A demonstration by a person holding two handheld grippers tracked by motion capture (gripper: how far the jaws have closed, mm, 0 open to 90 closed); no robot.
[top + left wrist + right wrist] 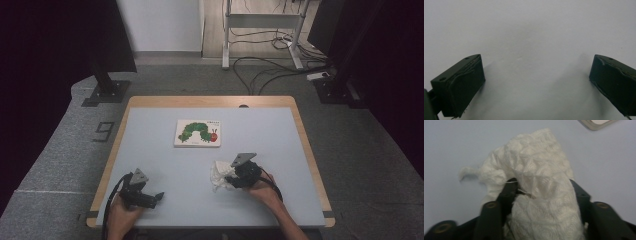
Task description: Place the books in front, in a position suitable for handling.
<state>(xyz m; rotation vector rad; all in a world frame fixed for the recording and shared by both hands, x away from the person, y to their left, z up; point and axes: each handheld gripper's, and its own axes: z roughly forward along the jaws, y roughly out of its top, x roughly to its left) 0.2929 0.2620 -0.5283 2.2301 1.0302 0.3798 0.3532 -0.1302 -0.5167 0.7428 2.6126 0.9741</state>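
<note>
Two grippers are working over the table: the right gripper is pinching a crumpled white cloth near the front right edge, while the left gripper is resting wide open, empty, near the front left corner. The cloth is looking soft, light and floppy, so gripping a thick bunched fold should be holding best.

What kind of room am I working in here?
Probably a lab or recording workspace: a bare table on grey carpet, cables across the floor behind it, and dark stands at each side.

High view above table looking forward and down, gripper views close over tabletop, cloth shared with high view
</note>
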